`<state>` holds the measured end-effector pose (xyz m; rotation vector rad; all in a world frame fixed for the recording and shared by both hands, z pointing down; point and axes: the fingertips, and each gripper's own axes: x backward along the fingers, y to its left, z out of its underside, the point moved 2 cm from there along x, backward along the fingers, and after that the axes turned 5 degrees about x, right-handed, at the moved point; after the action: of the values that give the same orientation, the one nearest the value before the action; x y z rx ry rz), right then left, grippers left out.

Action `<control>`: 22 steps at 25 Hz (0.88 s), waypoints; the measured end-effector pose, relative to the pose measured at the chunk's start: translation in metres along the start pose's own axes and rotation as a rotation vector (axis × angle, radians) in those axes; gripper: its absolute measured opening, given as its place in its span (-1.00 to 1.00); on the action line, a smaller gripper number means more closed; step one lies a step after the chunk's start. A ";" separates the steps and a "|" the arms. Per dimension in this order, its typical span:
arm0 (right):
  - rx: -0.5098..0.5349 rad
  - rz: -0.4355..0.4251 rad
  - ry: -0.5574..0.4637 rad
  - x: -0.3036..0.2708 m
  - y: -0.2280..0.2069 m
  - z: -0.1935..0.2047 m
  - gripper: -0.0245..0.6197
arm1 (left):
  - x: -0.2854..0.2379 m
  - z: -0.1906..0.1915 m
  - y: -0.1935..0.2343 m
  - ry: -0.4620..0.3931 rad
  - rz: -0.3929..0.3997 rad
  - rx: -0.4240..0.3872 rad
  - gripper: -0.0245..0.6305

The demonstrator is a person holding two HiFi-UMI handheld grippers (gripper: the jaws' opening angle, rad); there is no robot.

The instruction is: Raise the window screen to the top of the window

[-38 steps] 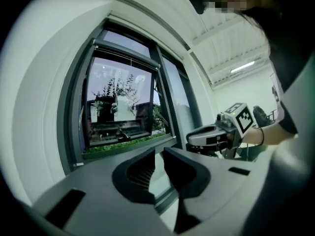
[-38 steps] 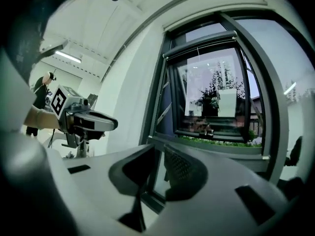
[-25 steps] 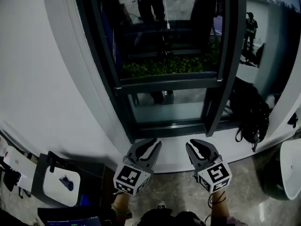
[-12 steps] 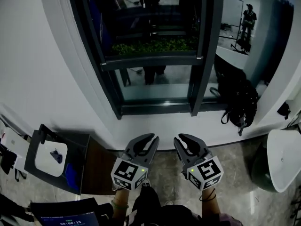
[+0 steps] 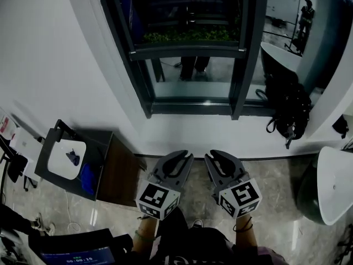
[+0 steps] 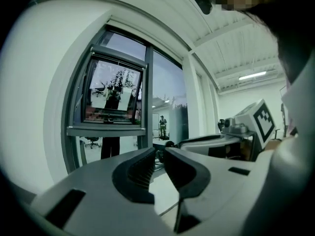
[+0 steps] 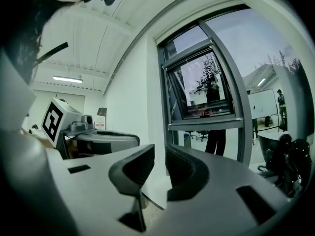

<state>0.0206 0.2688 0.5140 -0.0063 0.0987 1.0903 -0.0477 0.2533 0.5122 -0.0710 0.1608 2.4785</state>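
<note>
The window (image 5: 193, 48) has a dark frame with a horizontal bar (image 5: 187, 49) across its middle and a lower rail (image 5: 193, 106) above the white sill (image 5: 220, 134). I cannot make out the screen itself against the dark glass. My left gripper (image 5: 181, 160) and right gripper (image 5: 216, 159) hang side by side over the floor, well short of the sill, touching nothing. Both are shut and hold nothing. The window frame (image 6: 108, 129) fills the left gripper view's left half, beyond the closed jaws. In the right gripper view the frame (image 7: 206, 124) stands ahead to the right.
A black backpack (image 5: 287, 112) lies on the sill at the right. A dark low table (image 5: 105, 167) with a white device (image 5: 66, 159) stands at the left against the wall. A white rounded object (image 5: 336, 184) sits at the right edge. People show in the glass.
Both grippers have drawn back from the sill and now hang over the floor. The window sits farther off and higher in the head view. The jaws stayed shut.
</note>
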 end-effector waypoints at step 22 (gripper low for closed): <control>-0.019 0.014 -0.004 0.002 0.020 0.005 -0.75 | 0.027 0.018 0.005 0.044 -0.026 -0.052 -0.76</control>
<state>0.0043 0.2796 0.5194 -0.0209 0.0850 1.1054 -0.0723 0.2678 0.5282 -0.1494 0.1134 2.4563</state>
